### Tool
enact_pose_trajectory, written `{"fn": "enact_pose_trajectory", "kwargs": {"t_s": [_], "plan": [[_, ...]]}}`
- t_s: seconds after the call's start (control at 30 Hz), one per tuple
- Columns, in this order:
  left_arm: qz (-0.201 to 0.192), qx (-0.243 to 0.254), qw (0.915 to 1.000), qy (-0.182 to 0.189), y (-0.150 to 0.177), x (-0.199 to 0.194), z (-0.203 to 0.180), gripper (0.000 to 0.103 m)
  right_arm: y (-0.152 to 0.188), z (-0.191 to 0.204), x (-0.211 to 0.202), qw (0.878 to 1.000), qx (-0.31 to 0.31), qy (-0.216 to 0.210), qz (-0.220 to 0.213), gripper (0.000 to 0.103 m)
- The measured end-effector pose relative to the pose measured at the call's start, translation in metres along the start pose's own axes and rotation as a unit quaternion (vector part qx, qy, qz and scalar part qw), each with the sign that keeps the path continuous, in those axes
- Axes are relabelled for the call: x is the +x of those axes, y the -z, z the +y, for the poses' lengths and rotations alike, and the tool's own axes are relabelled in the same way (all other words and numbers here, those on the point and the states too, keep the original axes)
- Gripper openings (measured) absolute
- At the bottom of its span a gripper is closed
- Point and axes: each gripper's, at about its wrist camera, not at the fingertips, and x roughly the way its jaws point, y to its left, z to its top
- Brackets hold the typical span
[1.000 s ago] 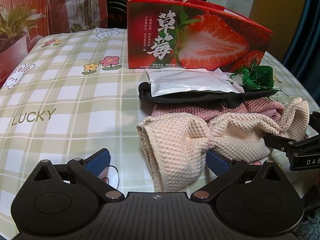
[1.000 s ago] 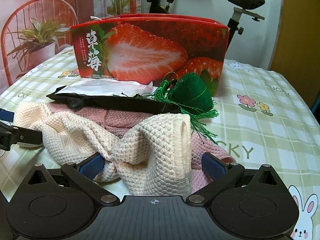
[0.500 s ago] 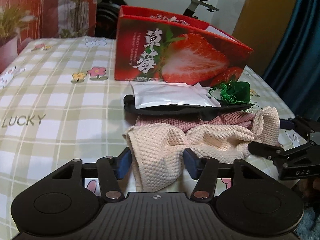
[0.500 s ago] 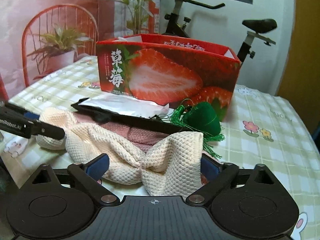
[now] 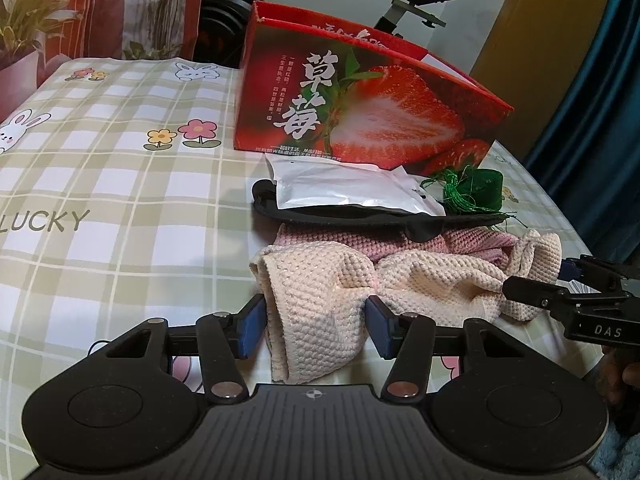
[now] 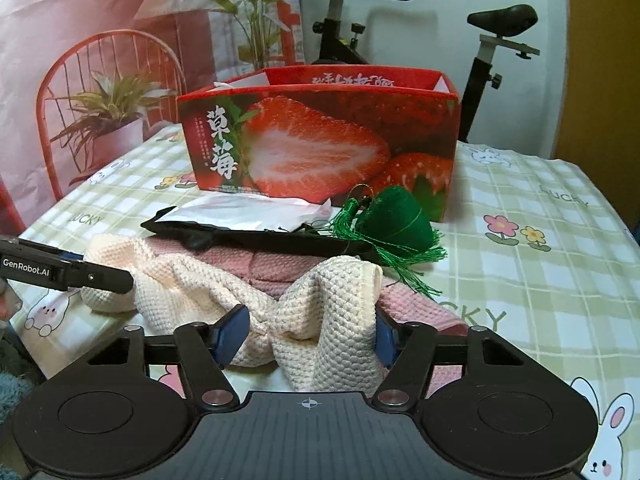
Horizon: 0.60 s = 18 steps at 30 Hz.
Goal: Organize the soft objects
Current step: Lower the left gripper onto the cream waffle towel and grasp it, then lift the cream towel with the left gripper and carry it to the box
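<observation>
The left gripper point(image 5: 316, 326) is pinching one bunched end of the cream waffle cloth point(image 5: 320, 300), its blue pads point(image 5: 253, 326) pressing the fabric from both sides. The right gripper point(image 6: 310, 334) is clamping the cloth's other bunched end, having just been closing its jaws onto the folds now squeezed between them. The cloth is stretching across the table between the two grippers, sagging in the middle and lying partly over a pink knitted cloth point(image 6: 272, 264). Just behind them a black strip point(image 6: 248, 238) is carrying a white pouch point(image 5: 348, 190), with a green tasselled sachet point(image 6: 394, 222) at one end. Farther back a red strawberry box point(image 6: 320, 144) is showing large white Chinese characters. The checked tablecloth point(image 5: 120, 184) is repeating the word "LUCKY" among flowers and rabbits. The grippers' sides are reading "DAS" and "GenRobot.AI".
</observation>
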Motion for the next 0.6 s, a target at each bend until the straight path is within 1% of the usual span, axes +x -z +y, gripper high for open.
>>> {"fn": "enact_pose_trajectory", "kwargs": {"t_s": [0.07,0.13,0.17,0.2,0.23,0.27,0.4,0.47,0.6], "plan": [[0.0,-0.001,1.0,0.001,0.0,0.0,0.0,0.056,0.0,-0.003,0.0,1.0,0.007,0.003,0.003,0.051],[-0.002,-0.001,1.0,0.003,0.0,0.0,0.0,0.05,0.0,-0.005,0.0,1.0,0.011,0.002,0.006,0.042],[-0.003,0.001,1.0,0.007,0.0,0.0,0.0,0.043,-0.001,-0.005,-0.001,1.0,0.011,-0.001,0.006,0.04],[-0.005,0.004,0.9999,0.008,0.0,-0.001,-0.001,0.037,-0.001,-0.004,-0.002,1.0,0.008,-0.004,0.006,0.035],[-0.007,0.007,0.9999,0.008,0.0,-0.002,-0.003,0.035,-0.001,-0.003,-0.003,1.0,0.003,-0.006,0.004,0.032],[-0.011,0.01,0.9998,0.01,0.0,-0.003,-0.003,0.029,-0.002,-0.001,-0.004,1.0,-0.002,-0.007,0.003,0.03],[-0.029,0.005,0.9995,0.015,0.0,-0.009,-0.002,0.024,-0.006,0.002,-0.01,1.0,-0.01,-0.019,-0.009,0.026],[-0.04,-0.004,0.999,0.019,-0.001,-0.014,-0.001,0.024,-0.01,0.002,-0.015,0.999,-0.011,-0.024,-0.021,0.026],[-0.066,-0.003,0.9972,0.034,-0.009,-0.027,-0.001,0.024,-0.019,0.001,-0.027,0.999,-0.008,-0.028,-0.044,0.026]]}}
